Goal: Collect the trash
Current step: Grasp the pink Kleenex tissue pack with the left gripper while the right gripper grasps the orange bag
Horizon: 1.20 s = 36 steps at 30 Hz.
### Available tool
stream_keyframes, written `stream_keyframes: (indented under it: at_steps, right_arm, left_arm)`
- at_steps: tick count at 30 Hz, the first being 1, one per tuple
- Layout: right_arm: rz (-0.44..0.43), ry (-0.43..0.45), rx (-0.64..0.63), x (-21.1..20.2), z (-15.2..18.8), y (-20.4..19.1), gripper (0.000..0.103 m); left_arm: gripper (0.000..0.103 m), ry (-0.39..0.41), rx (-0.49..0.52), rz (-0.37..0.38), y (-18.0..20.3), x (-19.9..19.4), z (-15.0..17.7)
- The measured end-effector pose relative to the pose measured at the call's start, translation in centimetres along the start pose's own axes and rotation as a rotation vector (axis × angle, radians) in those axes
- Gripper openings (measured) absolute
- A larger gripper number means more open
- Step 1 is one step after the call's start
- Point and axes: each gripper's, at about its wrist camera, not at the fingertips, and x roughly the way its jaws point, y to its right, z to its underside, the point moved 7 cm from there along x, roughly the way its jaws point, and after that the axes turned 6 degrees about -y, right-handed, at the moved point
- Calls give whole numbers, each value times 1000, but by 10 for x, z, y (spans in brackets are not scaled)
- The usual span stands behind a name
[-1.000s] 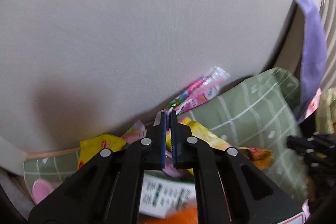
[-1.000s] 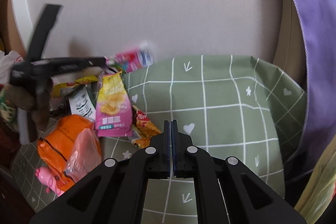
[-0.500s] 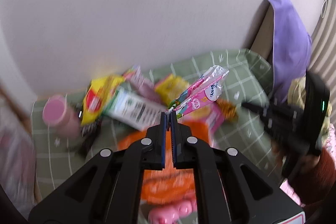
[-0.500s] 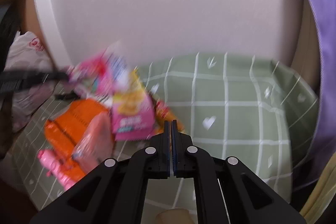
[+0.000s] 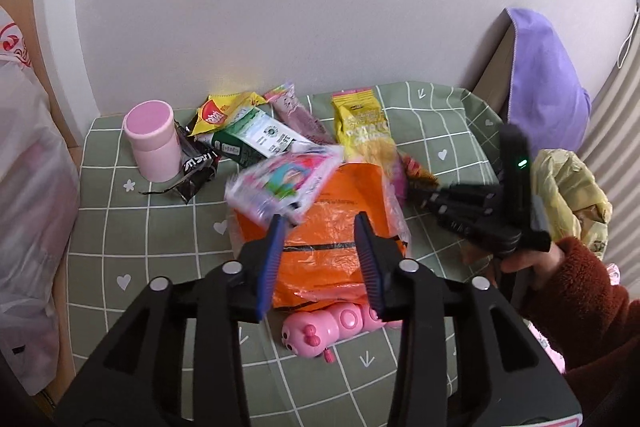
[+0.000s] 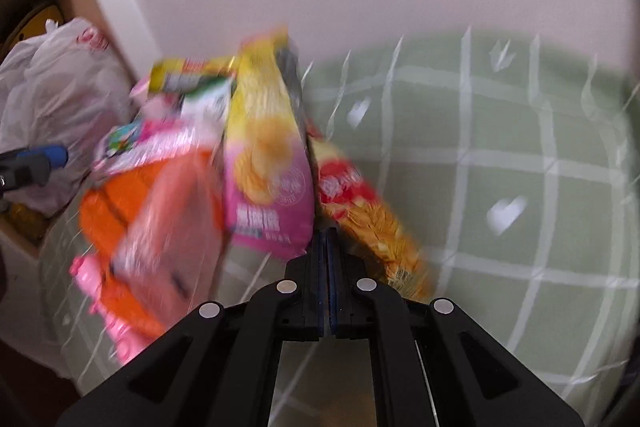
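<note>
Snack wrappers lie heaped on a green checked cloth (image 5: 160,227). My left gripper (image 5: 320,223) hovers over an orange bag (image 5: 332,227); its jaws are opening with nothing between them. A blurred pink wrapper (image 5: 284,183) is loose just beyond the left fingertip, over the orange bag. My right gripper (image 6: 327,237) is shut and empty, its tips at the lower edge of a pink-and-yellow chip packet (image 6: 268,167) and beside a red-orange packet (image 6: 360,211). The left wrist view shows that right gripper (image 5: 424,197) held by a hand in a red sleeve (image 5: 580,287).
A pink cup (image 5: 150,143), a black wrapper (image 5: 198,167), a green-white carton (image 5: 256,139) and a yellow packet (image 5: 360,123) sit near the wall. A pink toy (image 5: 332,327) lies at the front. A white plastic bag (image 5: 28,187) hangs left; purple cloth (image 5: 544,75) and a yellow bag (image 5: 568,187) right.
My left gripper swung away from the wall over the pile, then opened and let go of the pink wrapper. My right gripper dropped closer to the chip packets, still shut.
</note>
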Motion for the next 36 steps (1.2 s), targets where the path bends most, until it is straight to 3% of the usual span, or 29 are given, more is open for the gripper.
stream_keyframes:
  at_steps: [3, 6, 10, 12, 16, 19, 23, 26, 29, 33, 36]
  right_arm:
    - [51, 5, -12, -9, 4, -5, 5]
    - [74, 100, -25, -26, -3, -11, 5]
    - [-33, 166, -57, -59, -8, -41, 5]
    - [-140, 144, -159, -66, -2, -75, 5]
    - [-122, 99, -263, -38, 6, -109, 5]
    - [-50, 68, -260, -4, 8, -109, 5]
    - [-81, -24, -233, 18, 20, -104, 5]
    - [-65, -35, -264, 23, 21, -109, 6]
    - [-106, -43, -213, 19, 20, -107, 6]
    - [1, -21, -198, 10, 20, -87, 6]
    - [53, -27, -189, 9, 24, -79, 6]
  left_arm:
    - [44, 26, 12, -11, -1, -7, -2]
    - [45, 37, 3, -49, -8, -6, -6]
    - [46, 41, -49, -97, -27, -7, -8]
    - [46, 41, -76, -100, -36, -8, -5]
    - [47, 38, -113, -109, -50, -7, -1]
    - [48, 40, -122, -102, -50, -9, 0]
    - [53, 39, -90, -111, -49, -13, 5]
    - [53, 27, -101, -104, -52, -11, 10]
    - [54, 26, -106, -63, -51, -8, 8]
    - [56, 33, -59, -15, -39, 6, -9]
    - [57, -15, -26, 7, -28, 34, -25]
